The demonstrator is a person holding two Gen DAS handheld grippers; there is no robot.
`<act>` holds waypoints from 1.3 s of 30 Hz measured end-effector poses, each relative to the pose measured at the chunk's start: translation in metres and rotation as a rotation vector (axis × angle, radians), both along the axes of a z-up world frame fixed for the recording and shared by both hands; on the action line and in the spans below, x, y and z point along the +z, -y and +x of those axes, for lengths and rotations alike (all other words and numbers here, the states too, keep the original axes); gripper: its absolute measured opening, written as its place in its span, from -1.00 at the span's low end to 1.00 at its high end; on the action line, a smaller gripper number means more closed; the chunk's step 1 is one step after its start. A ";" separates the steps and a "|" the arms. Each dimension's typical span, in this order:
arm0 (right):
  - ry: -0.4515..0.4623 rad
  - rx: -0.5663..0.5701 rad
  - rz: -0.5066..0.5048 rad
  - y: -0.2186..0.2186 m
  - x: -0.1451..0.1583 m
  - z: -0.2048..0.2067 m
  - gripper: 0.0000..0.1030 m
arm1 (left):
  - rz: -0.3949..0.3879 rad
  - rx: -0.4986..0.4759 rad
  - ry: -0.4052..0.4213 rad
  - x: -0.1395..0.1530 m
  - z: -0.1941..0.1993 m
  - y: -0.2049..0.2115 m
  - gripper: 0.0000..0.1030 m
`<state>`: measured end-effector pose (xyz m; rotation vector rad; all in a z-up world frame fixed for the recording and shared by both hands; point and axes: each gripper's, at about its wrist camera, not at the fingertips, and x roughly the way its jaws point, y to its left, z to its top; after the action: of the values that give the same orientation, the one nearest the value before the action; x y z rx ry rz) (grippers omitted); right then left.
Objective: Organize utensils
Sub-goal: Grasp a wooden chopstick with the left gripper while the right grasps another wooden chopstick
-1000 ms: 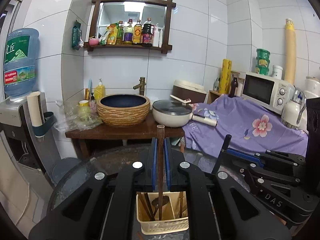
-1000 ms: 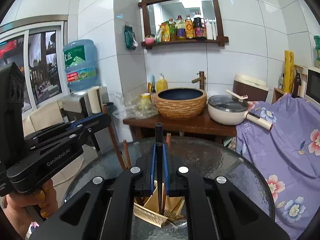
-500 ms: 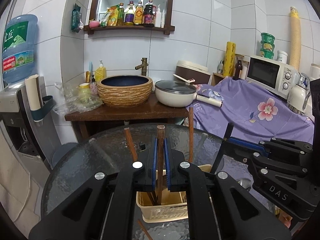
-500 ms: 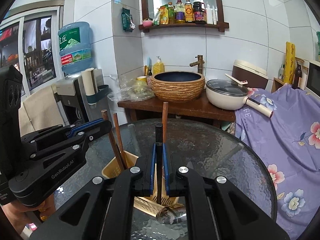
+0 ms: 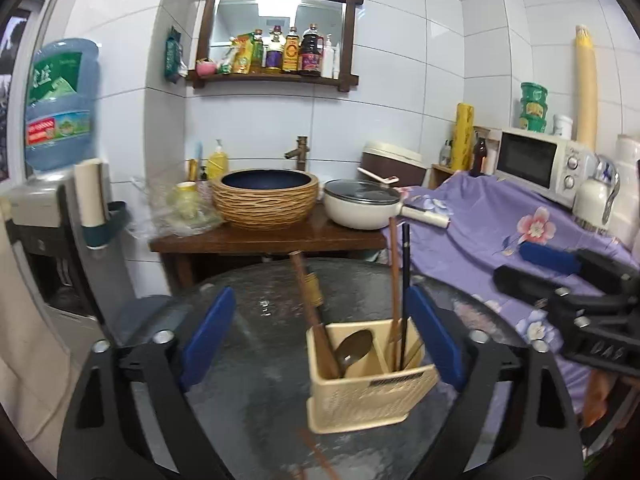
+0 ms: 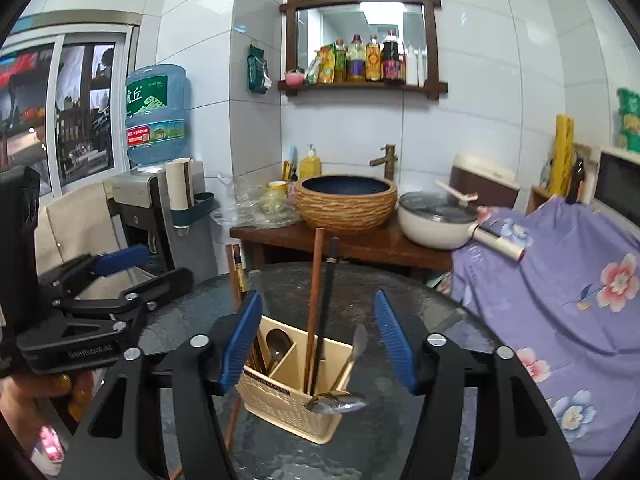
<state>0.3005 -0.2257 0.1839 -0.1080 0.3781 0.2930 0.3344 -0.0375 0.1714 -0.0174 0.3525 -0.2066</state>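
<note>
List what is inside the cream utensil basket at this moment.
The cream utensil basket holds a brown chopstick and a black chopstick upright in one compartment, and a metal spoon with wooden handles in the other. Its walls hide the lower ends.

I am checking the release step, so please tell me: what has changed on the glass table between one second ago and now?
Both claws have just been opening. The left claw let go of its brown wooden-handled utensil, which now leans in the cream plastic basket. The right claw released the black chopstick, now standing in the basket's other compartment. Nothing is between either claw's pads. The basket stayed on the round glass table.
</note>
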 end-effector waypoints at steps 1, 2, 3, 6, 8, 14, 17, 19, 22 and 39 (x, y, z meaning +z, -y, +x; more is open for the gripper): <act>-0.001 0.017 -0.008 -0.002 -0.002 -0.009 0.17 | 0.011 0.009 -0.006 -0.003 -0.007 -0.006 0.89; -0.010 0.028 -0.018 -0.005 -0.005 -0.016 0.17 | 0.022 0.017 -0.022 -0.007 -0.013 -0.011 0.89; -0.031 0.046 -0.029 -0.009 -0.012 -0.024 0.17 | 0.033 0.023 -0.041 -0.011 -0.018 -0.014 0.89; -0.093 0.085 -0.072 -0.021 -0.035 -0.037 0.16 | 0.087 0.026 -0.127 -0.032 -0.029 -0.021 0.89; -0.158 0.105 -0.101 -0.031 -0.058 -0.041 0.16 | 0.140 -0.010 -0.193 -0.053 -0.036 -0.020 0.89; -0.319 0.134 -0.178 -0.062 -0.122 -0.036 0.00 | 0.216 -0.038 -0.338 -0.123 -0.046 -0.018 0.73; -0.380 0.143 -0.216 -0.078 -0.148 -0.033 -0.11 | 0.191 -0.055 -0.421 -0.151 -0.042 -0.021 0.47; -0.415 0.146 -0.241 -0.088 -0.165 -0.030 -0.13 | 0.201 -0.058 -0.444 -0.162 -0.042 -0.019 0.39; -0.470 0.159 -0.251 -0.099 -0.183 -0.022 -0.21 | 0.220 -0.062 -0.475 -0.178 -0.042 -0.017 0.24; -0.602 0.111 -0.188 -0.114 -0.220 0.024 -0.73 | 0.217 -0.026 -0.504 -0.186 -0.042 -0.042 0.19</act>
<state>0.3241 -0.1116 -0.0362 -0.2267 1.0000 0.3979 0.2923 0.0042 -0.0149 0.1516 0.8763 -0.1875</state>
